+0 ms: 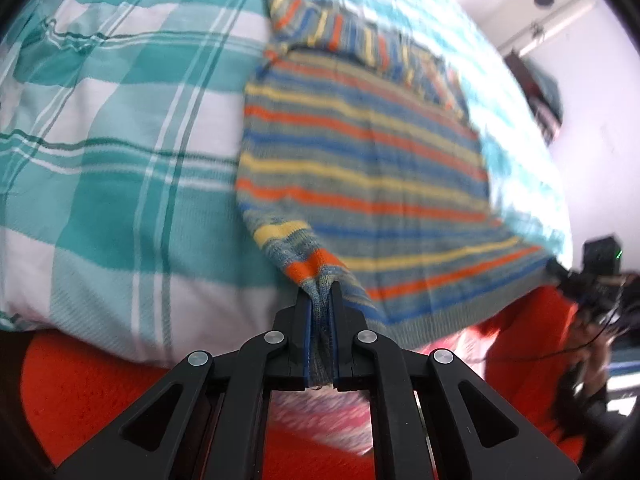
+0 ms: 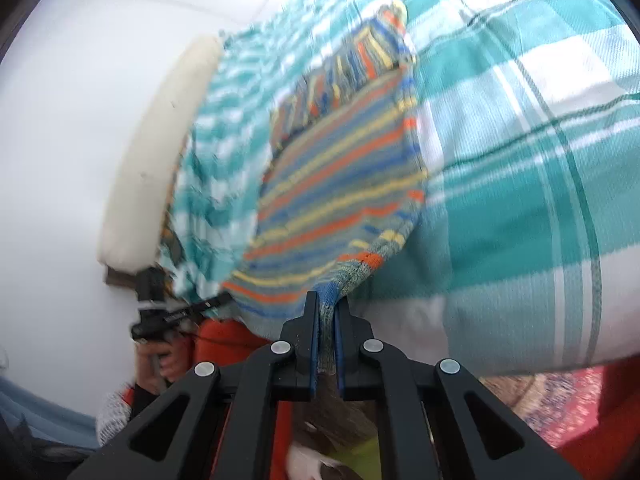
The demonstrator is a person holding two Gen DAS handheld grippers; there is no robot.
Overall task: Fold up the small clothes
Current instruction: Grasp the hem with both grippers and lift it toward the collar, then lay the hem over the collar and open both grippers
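Note:
A small knitted sweater (image 1: 360, 160) with blue, orange, yellow and grey stripes lies spread on a teal and white checked bed cover (image 1: 120, 140). My left gripper (image 1: 320, 292) is shut on the sweater's near left corner at the bed's edge. My right gripper (image 2: 328, 304) is shut on the near right corner of the same sweater (image 2: 340, 176). The right gripper also shows at the far right of the left wrist view (image 1: 576, 280). The left gripper shows in the right wrist view (image 2: 216, 303). A sleeve lies folded across the sweater's far end (image 1: 360, 36).
The checked cover (image 2: 520, 160) spans the bed. A cream headboard or cushion (image 2: 160, 152) stands at its left against a white wall. Red cloth (image 1: 80, 392) lies below the bed's edge. A dark shelf (image 1: 540, 92) hangs on the wall.

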